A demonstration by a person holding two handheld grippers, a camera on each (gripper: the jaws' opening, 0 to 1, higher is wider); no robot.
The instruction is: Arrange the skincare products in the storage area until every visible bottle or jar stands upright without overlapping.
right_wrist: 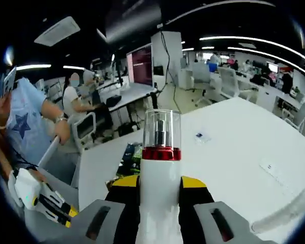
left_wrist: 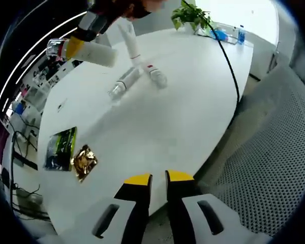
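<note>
My right gripper (right_wrist: 160,184) is shut on a white pump bottle (right_wrist: 160,168) with a red band and a clear cap, held up above the white table (right_wrist: 234,137). In the left gripper view that same gripper (left_wrist: 77,44) hangs over the table's far left with the bottle (left_wrist: 94,53) tilted sideways. Below it a tall white tube (left_wrist: 130,41) leans or stands, and two white bottles (left_wrist: 125,83) (left_wrist: 156,76) lie on their sides. My left gripper (left_wrist: 158,179) is low at the table's near edge, jaws together on nothing. It also appears at the lower left (right_wrist: 65,209).
A green packet (left_wrist: 61,147) and a gold wrapper (left_wrist: 84,161) lie near the left edge. A black cable (left_wrist: 229,66) crosses the table toward a plant (left_wrist: 190,15) and a small water bottle (left_wrist: 241,34). A mesh chair (left_wrist: 274,168) stands at the right. A person (right_wrist: 25,122) stands nearby.
</note>
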